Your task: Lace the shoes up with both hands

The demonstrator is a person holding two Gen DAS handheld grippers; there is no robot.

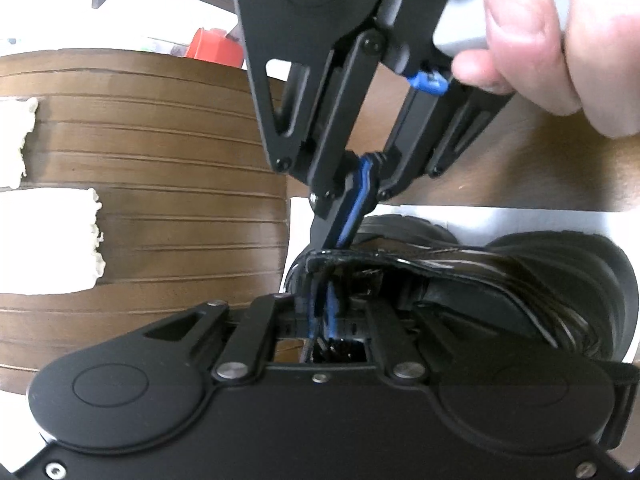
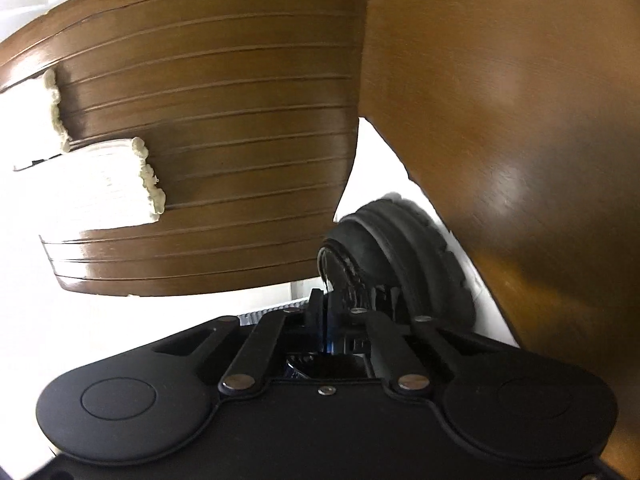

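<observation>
Shoe [image 1: 520, 280] lacing: right gripper [image 1: 344, 236] pinching closed above tongue to pull lace, left gripper [image 1: 320, 312] narrowly parted, steadying.

We see strong fisheye bending at the edges, burnt-out white areas, and glare on the brown wood [image 2: 500, 184].

surface: I see a brown wooden tabletop [image 1: 500, 160] | on it: white sheet [image 1: 520, 220] lying flat, black shoe [image 1: 560, 280] resting on the sheet | left of sheet: brown grooved panel [image 1: 160, 160] with torn white patches [image 1: 48, 240], contact with table unclear
</observation>
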